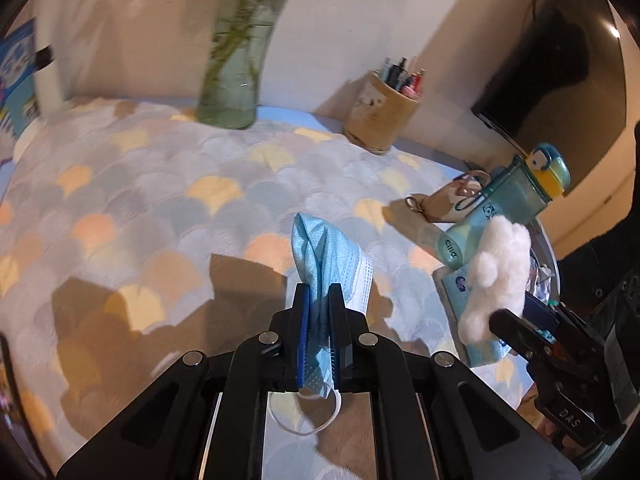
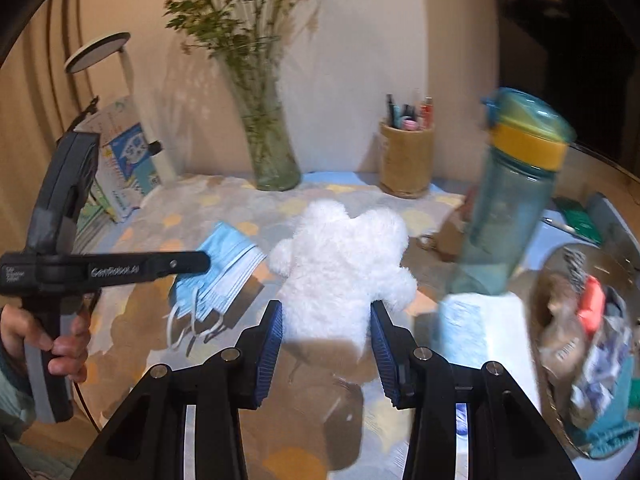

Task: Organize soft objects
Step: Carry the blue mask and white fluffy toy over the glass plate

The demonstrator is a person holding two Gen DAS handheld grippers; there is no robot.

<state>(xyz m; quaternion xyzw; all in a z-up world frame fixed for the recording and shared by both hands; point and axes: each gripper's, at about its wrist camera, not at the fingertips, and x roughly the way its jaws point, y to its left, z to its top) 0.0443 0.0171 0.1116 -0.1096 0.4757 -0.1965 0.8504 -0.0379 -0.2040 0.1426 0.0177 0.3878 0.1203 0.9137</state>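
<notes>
My left gripper (image 1: 319,296) is shut on a light blue face mask (image 1: 328,256) and holds it above the scale-patterned cloth; a white ear loop hangs below the jaws. In the right wrist view the mask (image 2: 224,268) hangs from the left gripper (image 2: 200,262). My right gripper (image 2: 326,320) grips a white fluffy plush toy (image 2: 344,272) between its blue pads and holds it above the table. The plush (image 1: 496,276) also shows at the right of the left wrist view, held by the right gripper (image 1: 508,324).
A glass vase with green stems (image 2: 272,152), a pen holder (image 2: 406,160), a teal bottle with yellow band (image 2: 516,200), a tissue pack (image 2: 476,320), a metal bowl of odds and ends (image 2: 588,328), a white lamp (image 2: 100,52) and books (image 2: 128,160) stand around.
</notes>
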